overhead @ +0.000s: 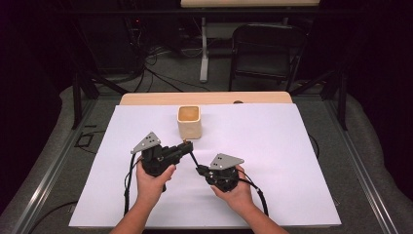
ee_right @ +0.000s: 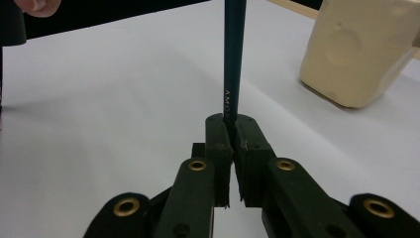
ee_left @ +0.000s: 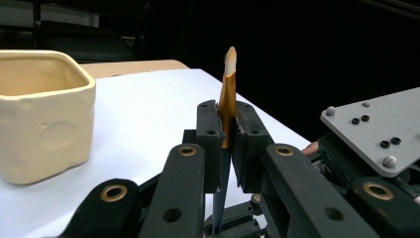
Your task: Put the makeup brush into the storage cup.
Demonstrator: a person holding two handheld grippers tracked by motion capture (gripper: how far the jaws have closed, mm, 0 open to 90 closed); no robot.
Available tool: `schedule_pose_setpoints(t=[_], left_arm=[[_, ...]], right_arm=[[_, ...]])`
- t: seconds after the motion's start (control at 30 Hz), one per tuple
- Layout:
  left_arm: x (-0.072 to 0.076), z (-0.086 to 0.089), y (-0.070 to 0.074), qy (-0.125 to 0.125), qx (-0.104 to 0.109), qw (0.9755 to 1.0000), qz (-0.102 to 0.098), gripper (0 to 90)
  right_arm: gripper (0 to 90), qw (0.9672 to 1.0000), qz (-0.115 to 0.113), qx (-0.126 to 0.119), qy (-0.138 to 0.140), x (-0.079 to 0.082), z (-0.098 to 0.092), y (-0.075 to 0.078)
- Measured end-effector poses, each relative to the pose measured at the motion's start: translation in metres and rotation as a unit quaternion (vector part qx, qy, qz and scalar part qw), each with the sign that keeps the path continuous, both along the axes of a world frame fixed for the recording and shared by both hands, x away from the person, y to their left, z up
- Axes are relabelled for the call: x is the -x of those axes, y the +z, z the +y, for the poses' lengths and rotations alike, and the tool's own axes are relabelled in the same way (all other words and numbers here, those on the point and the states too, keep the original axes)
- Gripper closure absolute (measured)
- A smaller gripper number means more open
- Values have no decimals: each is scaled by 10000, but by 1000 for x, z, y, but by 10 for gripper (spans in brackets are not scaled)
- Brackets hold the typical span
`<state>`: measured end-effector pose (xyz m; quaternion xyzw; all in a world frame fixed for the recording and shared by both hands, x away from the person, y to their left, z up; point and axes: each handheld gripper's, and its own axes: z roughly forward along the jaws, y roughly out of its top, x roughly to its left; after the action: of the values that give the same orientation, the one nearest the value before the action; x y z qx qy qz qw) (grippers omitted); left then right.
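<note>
Both hand-held grippers clamp one paintbrush.

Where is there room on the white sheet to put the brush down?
White sheet is bare right of the right claw, and left of the cream cup out to its edge. It is crowded below the cup, where both claws, left claw too, grip the brush.

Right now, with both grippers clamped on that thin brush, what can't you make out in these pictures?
- Brush middle: left gripper view, hidden between that gripper's closed jaws.
- Brush handle's far end: right gripper view, cut off by the top edge above the right gripper.
- Handle lettering: right gripper view, partly hidden by the jaws.
- Cup contents: high view, too small to tell.
</note>
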<state>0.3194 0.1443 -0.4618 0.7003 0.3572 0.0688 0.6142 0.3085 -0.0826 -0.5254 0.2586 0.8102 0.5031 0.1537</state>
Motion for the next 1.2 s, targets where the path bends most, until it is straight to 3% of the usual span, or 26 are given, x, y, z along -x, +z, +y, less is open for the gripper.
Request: schedule_pose_setpoints(t=[0.33,0.93,1.1,1.2], left_arm=[[0,1,1,-14,20,10000,3,836],[1,6,4,144,-101,9998,-125,836],[0,7,7,238,-292,9990,-255,836],[-1,7,7,294,-384,9984,-305,836]], right_arm=[[840,10000,-55,2,-6,0,0,0],[578,9998,-162,93,-96,2,-2,2],[556,9993,-302,135,-148,3,-5,5],[546,9993,-262,158,-190,3,-7,6]])
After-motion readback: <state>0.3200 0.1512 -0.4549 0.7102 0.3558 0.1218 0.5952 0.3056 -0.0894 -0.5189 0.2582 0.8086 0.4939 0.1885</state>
